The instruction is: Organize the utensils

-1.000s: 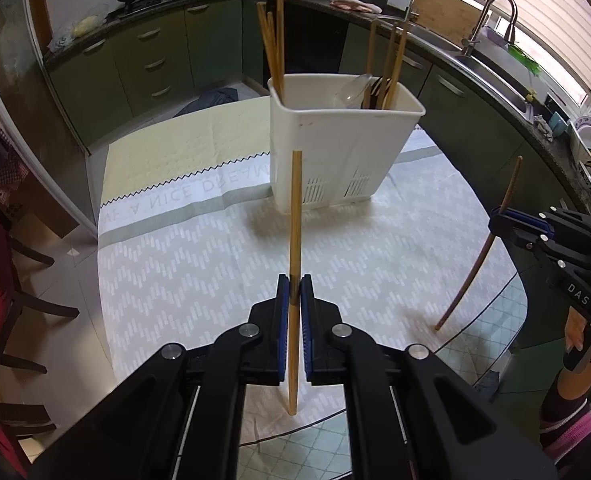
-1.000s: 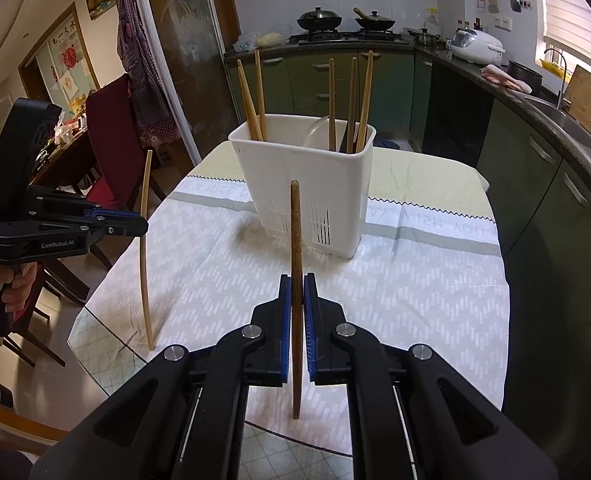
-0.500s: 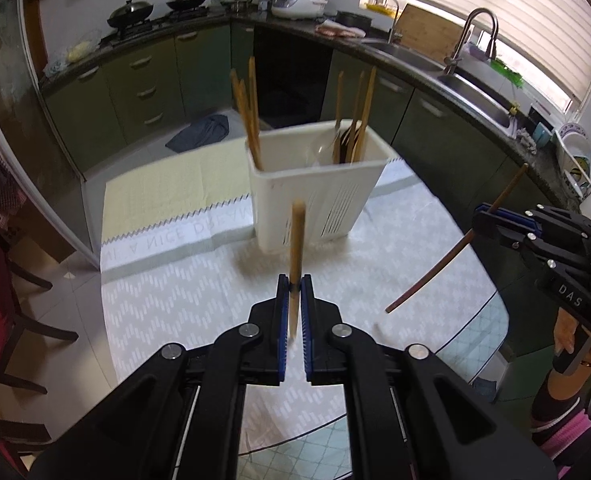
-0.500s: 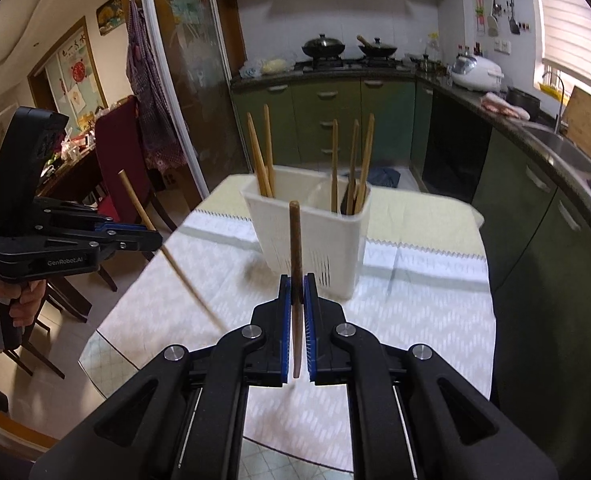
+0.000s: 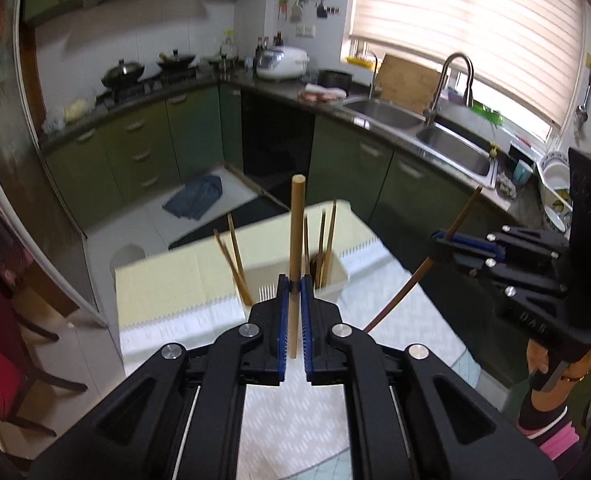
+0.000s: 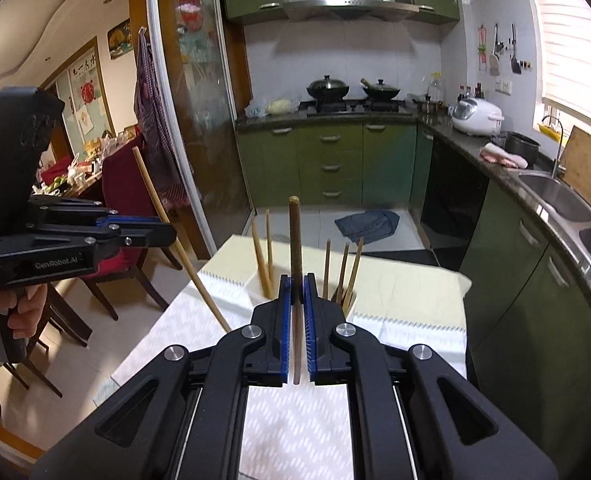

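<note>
Carrying one chopstick each, both grippers hung raised above the table (image 5: pixel 295 420), near side of the white holder (image 5: pixel 335 280). Left gripper (image 5: pixel 294 304) was clenched on a pale chopstick (image 5: pixel 296 240), held upright between its blue pads (image 5: pixel 282 320). Right gripper (image 6: pixel 296 308) was clenched on a dark chopstick (image 6: pixel 295 248), likewise upright in its own view; seen from the left wrist, that stick slanted down toward the table. The holder stood on a patterned cloth (image 6: pixel 295 432) and already held several chopsticks (image 6: pixel 263 264) in its left and right compartments. Step in hand, as judged: transport of both sticks toward the holder, insertion not yet done. The next move would call for bringing each lower tip over an open compartment, lowering it past the rim clear of the standing sticks, then loosening the grip. Beyond lay green cabinets (image 6: pixel 335 160) and a sink (image 5: pixel 451 148).
</note>
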`<state>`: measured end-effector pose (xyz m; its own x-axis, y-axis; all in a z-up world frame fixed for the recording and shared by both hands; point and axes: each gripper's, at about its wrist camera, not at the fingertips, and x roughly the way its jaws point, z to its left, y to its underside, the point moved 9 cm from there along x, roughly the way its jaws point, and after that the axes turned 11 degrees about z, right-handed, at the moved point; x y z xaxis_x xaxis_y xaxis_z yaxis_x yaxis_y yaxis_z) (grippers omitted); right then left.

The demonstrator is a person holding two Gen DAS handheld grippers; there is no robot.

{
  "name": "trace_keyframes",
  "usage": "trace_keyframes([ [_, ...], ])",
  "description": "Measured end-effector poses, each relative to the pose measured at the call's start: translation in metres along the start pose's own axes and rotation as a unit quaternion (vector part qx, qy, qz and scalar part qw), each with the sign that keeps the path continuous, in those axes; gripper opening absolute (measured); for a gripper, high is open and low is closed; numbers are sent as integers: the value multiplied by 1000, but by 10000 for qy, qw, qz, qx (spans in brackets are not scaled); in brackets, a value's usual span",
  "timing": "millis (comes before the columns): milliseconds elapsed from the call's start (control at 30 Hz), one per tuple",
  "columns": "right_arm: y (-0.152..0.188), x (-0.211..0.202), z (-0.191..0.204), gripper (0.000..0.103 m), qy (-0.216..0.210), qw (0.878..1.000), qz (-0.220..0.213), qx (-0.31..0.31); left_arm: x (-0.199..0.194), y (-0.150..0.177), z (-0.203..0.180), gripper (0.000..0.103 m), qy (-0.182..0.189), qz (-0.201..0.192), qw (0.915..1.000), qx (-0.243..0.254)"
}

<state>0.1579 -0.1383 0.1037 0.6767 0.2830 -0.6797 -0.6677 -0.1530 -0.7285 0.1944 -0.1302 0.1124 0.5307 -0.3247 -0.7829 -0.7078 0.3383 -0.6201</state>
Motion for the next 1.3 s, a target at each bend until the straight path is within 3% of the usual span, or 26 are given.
trace_keyframes([
  [300, -65, -11, -12, 7, 49, 9989, -463, 108, -13, -56, 2, 6, -148, -509, 9986, 74],
  [400, -81, -4, -19, 7, 170, 9982, -546, 156, 4, -64, 11, 6, -347, -517, 9980, 70],
  [500, -86, 16, -27, 7, 226, 9982, -510, 220, 31, -62, 21, 6, -312, -372, 9988, -37],
  [700, -69, 71, -46, 7, 369, 9984, -225, 358, 77, -46, 30, 6, -327, -220, 9992, -49],
  [900, -32, 127, -48, 7, 339, 9983, 299, 365, 122, -7, 29, 6, -262, 36, 9996, -84],
  [1033, -17, 148, -47, 7, 318, 9978, 475, 330, 136, 8, 28, 7, -242, 36, 9997, -95],
  [1200, -11, 155, -45, 8, 283, 9977, 528, 326, 141, 14, 30, 18, -191, -73, 9996, -189],
  [1300, -7, 147, -42, 22, 272, 9981, 460, 308, 142, 21, 30, 26, -217, -137, 9995, -201],
])
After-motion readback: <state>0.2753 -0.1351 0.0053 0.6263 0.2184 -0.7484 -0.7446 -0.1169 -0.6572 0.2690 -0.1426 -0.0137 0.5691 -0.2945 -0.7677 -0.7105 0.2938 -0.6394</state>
